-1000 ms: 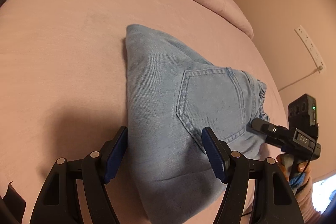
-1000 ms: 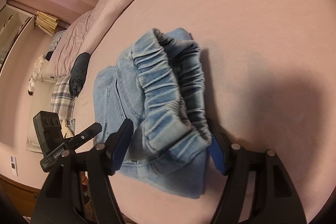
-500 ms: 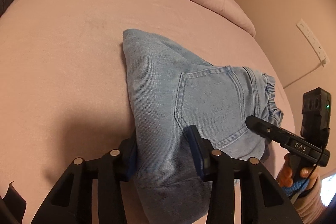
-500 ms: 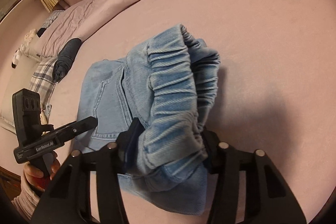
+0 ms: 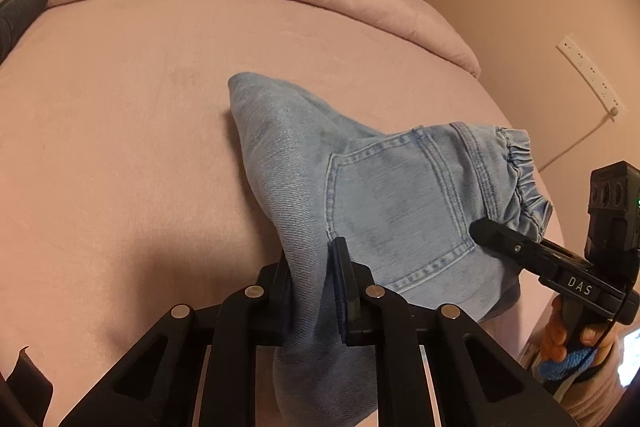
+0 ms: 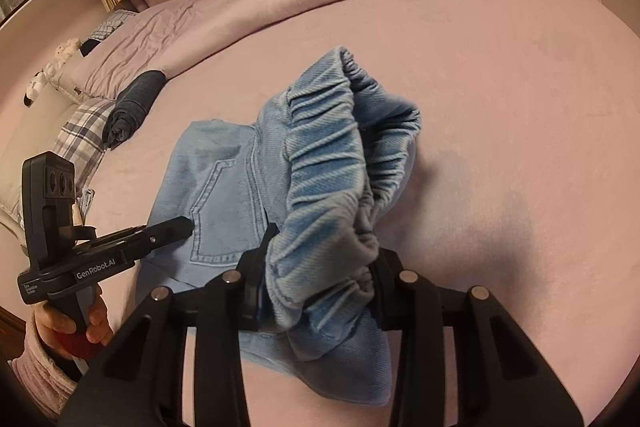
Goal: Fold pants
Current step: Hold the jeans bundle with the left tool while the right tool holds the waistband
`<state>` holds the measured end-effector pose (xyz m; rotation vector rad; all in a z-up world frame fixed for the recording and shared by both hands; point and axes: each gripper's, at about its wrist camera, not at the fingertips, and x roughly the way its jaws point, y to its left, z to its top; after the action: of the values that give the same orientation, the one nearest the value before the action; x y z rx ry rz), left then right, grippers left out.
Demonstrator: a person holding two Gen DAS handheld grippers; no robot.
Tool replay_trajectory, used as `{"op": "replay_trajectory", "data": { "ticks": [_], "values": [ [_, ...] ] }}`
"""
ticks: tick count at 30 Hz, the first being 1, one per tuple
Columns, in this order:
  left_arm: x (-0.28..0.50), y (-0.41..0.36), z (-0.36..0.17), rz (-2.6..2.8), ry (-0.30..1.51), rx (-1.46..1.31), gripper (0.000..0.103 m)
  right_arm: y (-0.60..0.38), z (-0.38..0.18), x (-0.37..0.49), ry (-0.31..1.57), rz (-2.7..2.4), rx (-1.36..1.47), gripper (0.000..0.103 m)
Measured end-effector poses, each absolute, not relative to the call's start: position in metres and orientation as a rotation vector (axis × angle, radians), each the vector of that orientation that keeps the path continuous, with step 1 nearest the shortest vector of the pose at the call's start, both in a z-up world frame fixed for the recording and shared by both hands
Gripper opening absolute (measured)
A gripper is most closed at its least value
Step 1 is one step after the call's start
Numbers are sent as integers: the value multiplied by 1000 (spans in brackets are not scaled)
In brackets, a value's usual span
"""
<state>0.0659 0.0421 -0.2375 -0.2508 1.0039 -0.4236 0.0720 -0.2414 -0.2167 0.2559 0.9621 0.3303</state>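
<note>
bed [image 5: 120, 131]: pink cover, soft surface, carries the whole bundle.
jeans [image 5: 304, 163]: light-blue denim, already folded into a compact stack mid-bed; near edge raised, far corner resting on the cover.
handling: looks light and limp, several layers thick, so should slump where unsupported; not fragile, weave gives good bite.
waistband [image 6: 332, 163]: elastic, bunched, bulky; a thick, secure hold point.
left tool [image 5: 310, 291]: clamped on the folded side edge next to the back pocket [image 5: 400, 195].
right tool [image 6: 320, 291]: clamped on the waistband end.
hold advice: pinch all layers at both ends, else inner layers probably slip.
</note>
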Motion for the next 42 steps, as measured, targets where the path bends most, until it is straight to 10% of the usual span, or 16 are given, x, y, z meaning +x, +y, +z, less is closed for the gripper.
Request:
{"op": "replay_trajectory", "data": {
  "ticks": [10,21,24,29,42],
  "values": [
    [69,47,-240,-442,1017,-297,14,-250,-226,78,1013,332,345,43],
    [65,73,-268,-448,1119,-480,53,-271,-254,82,1148,346,546,61],
    [64,65,-268,-477,1118,-469,34,-263,-255,85,1148,371,553,67],
    [55,53,-252,-466,1070,-377,17,-241,-242,82,1092,360,407,45],
    [24,48,-184,-457,865,-199,14,-228,-181,70,899,383,284,32]
  ]
}}
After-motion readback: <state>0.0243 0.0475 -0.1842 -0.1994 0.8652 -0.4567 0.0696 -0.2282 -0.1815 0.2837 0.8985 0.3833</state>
